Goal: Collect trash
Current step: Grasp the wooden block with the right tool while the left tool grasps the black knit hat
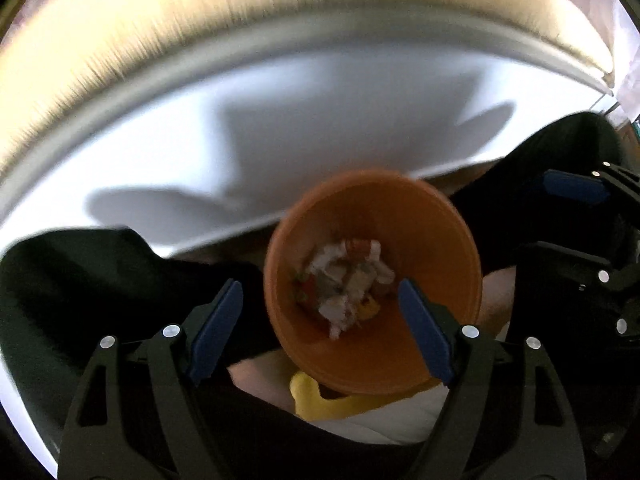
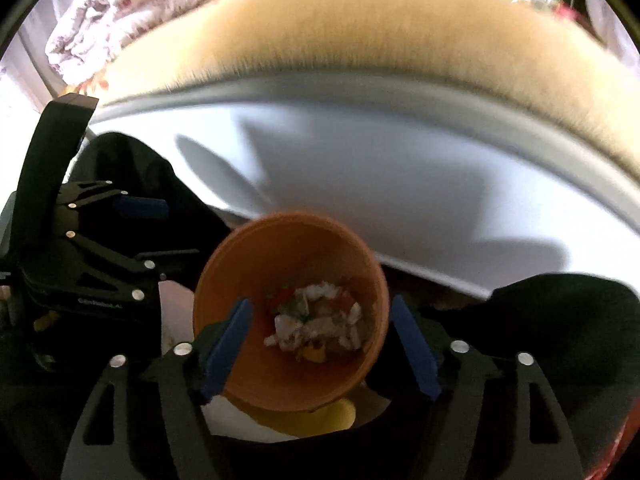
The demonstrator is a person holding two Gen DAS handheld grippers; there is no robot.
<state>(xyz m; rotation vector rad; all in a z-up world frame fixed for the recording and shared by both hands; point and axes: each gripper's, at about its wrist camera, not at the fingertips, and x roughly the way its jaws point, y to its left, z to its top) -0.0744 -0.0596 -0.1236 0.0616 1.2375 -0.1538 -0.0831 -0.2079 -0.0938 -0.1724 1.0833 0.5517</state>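
An orange bin (image 1: 420,340) stands below the near edge of a white table (image 1: 320,120); it also shows in the right wrist view (image 2: 260,376). Crumpled white and coloured trash (image 1: 344,280) lies in its bottom, seen too in the right wrist view (image 2: 316,320). My left gripper (image 1: 320,328) is open and empty, hovering above the bin's mouth. My right gripper (image 2: 320,350) is open and empty, also above the bin. Each gripper shows in the other's view: the right one (image 1: 576,216) and the left one (image 2: 128,224).
The person's dark-clothed legs (image 1: 100,280) flank the bin. A yellow object (image 1: 340,400) lies under the bin on a white surface. A tan fuzzy rug (image 2: 360,28) lies beyond the table, with folded floral bedding (image 2: 132,4) at back left.
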